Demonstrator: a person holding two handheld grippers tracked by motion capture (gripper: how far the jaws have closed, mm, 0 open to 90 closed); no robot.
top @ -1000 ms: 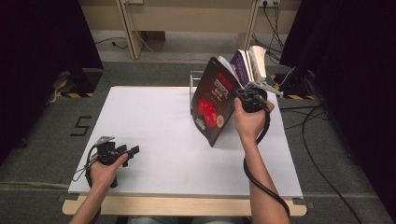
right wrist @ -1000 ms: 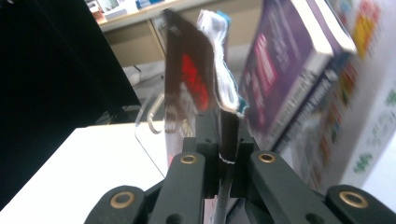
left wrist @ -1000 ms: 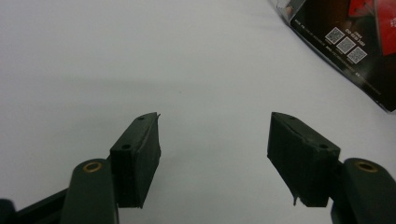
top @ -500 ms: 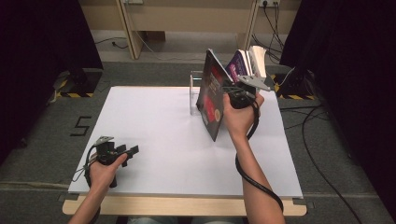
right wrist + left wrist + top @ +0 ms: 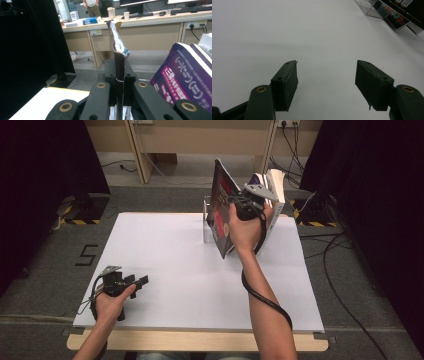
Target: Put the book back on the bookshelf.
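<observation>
Gripping dark book (image 5: 221,207) edge, right gripper (image 5: 239,206); table (image 5: 165,255) bare leftward.

The held book (image 5: 222,205) has a black cover with red artwork. Behind it, the leaning book (image 5: 182,80) is purple with pink and white lettering. The desk (image 5: 165,250) is white; the hand-held gripper (image 5: 327,82) is black.
</observation>
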